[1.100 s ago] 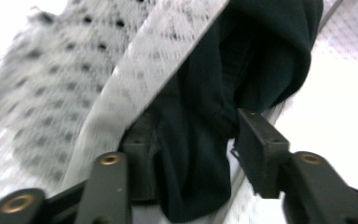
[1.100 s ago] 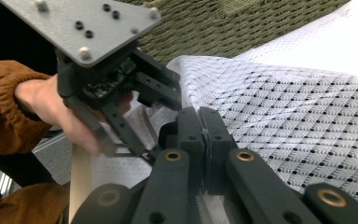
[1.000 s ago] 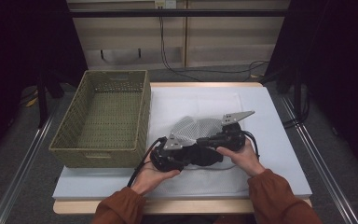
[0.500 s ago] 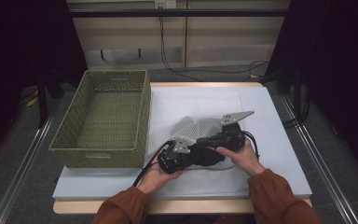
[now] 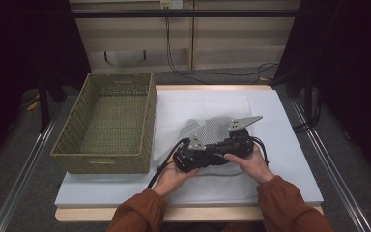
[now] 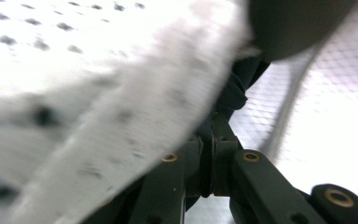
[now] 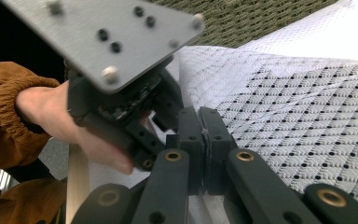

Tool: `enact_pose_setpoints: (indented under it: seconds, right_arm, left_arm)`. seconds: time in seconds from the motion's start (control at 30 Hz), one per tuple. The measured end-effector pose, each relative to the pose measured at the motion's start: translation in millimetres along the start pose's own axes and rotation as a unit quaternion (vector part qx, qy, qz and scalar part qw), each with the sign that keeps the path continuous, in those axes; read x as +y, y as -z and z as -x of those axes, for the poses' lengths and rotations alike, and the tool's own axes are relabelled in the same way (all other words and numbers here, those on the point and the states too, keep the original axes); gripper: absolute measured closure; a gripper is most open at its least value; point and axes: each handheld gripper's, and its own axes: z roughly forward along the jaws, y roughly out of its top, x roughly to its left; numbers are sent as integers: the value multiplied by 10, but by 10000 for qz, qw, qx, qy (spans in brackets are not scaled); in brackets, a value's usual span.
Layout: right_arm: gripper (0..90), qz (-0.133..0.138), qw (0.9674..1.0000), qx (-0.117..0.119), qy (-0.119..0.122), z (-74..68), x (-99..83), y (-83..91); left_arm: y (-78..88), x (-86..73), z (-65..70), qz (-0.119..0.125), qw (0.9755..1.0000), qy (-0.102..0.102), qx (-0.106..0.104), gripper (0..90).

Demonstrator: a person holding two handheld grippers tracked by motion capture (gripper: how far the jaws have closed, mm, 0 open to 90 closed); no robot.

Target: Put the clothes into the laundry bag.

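Two grippers, left gripper (image 5: 189, 155) and right gripper (image 5: 235, 140), have fingers clenched on the dotted cloth's (image 5: 211, 128) near edge; next, probably fold it, both grips kept firm

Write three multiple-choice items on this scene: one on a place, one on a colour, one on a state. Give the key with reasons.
1. Where does the olive woven rectangular basket stand relative to the white dotted mesh cloth?
A. At its left in the high view
B. At its right in the high view
C. On top of it

2. What colour are the person's sleeves?
A. Blue
B. Rust brown
C. White

3. How do the right gripper's jaws stand?
A. Wide open
B. Shut
C. Half open around a cup

Key: 1 A, the basket sits at the table's left edge, the cloth beside it; 2 B, both cuffs at the bottom are rust brown; 3 B, in the right gripper view its two black jaws meet, with cloth at them.
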Motion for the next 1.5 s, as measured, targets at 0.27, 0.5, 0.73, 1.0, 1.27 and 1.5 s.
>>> enact_pose_setpoints:
  seconds: [0.27, 0.5, 0.73, 1.0, 1.27, 1.5]
  right_arm:
    - [887, -38, 10000, -14, -4, 4, -16, -16]
    - [887, -91, 9999, -47, 43, -4, -51, -33]
    - [888, -73, 9999, -79, -8, 25, -63, 7]
    - [888, -52, 9999, -87, 7, 28, -57, 14]
    - [887, -43, 10000, -72, -39, 35, -59, 16]
    - [888, -19, 10000, -83, -24, 20, -54, 37]
  left_arm:
    - [-37, 7, -95, 102, 9993, 194, 304, 855]
    - [-74, -30, -141, 10, 9993, 297, 246, 804]
    - [107, -80, -161, 31, 9996, 272, 38, 717]
    - [230, -226, -169, -131, 9996, 228, 56, 588]
    - [-15, -143, -85, -248, 9996, 133, -86, 691]
    - [-109, -97, -78, -189, 9991, 295, -219, 857]
